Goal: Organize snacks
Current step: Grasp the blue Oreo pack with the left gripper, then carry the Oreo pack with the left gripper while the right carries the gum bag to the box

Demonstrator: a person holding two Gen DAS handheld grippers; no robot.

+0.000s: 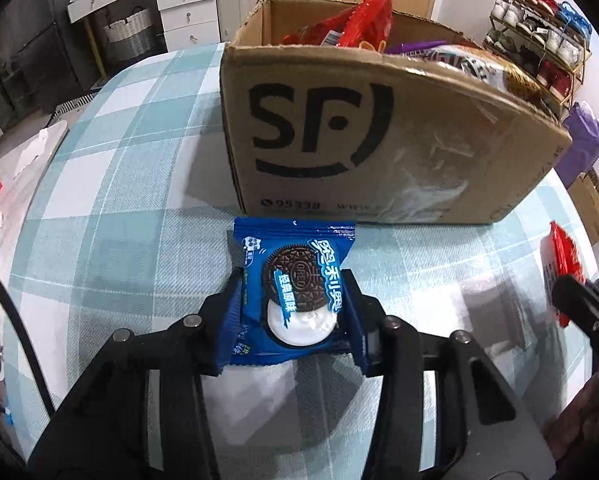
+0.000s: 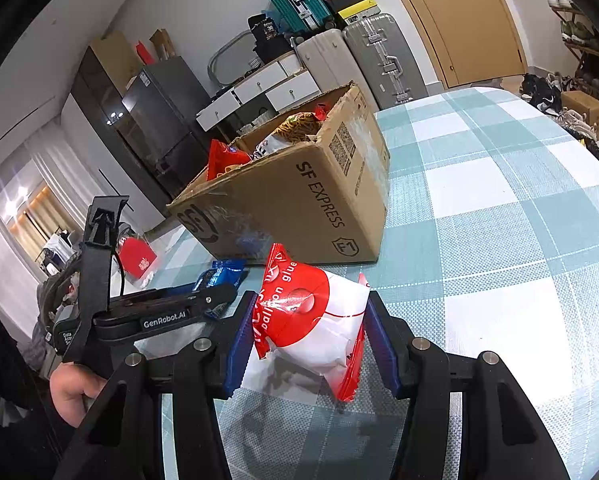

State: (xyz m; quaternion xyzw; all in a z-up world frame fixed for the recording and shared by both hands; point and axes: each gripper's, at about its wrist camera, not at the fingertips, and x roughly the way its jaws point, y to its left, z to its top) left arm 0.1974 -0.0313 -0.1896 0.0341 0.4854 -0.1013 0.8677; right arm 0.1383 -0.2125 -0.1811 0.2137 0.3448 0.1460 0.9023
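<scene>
While several glossy packets already stand crowded inside the open brown corrugated cardboard box (image 1: 379, 128), two more are only now in hand, so I judge the sorting well begun but not finished. The left tool (image 1: 295, 312) is clamped on a small blue foil biscuit sachet (image 1: 295, 292), its blue ribbed pads pressing the crimped side seams; the sachet lies flat-faced toward the camera, just in front of the box's printed wall and apparently lifted a little off the worktop, though the height is hard to read. The right tool (image 2: 307, 340) grips a puffy red-and-white plastic packet (image 2: 311, 320) by its flanks, the film dented and shiny where the pads bite, held above the teal-and-white checked woven cloth (image 2: 499, 240) that covers the worktop, near the box's corner.

Both packets remain outside the box; what is left, as far as can be told, is to carry each over the rim and let it go among the red and purple wrappers. The box is stiff board with a torn flap edge and patches of clear tape. The wrappers are thin, slippery and air-filled, so they will likely yield and crackle under pressure.
</scene>
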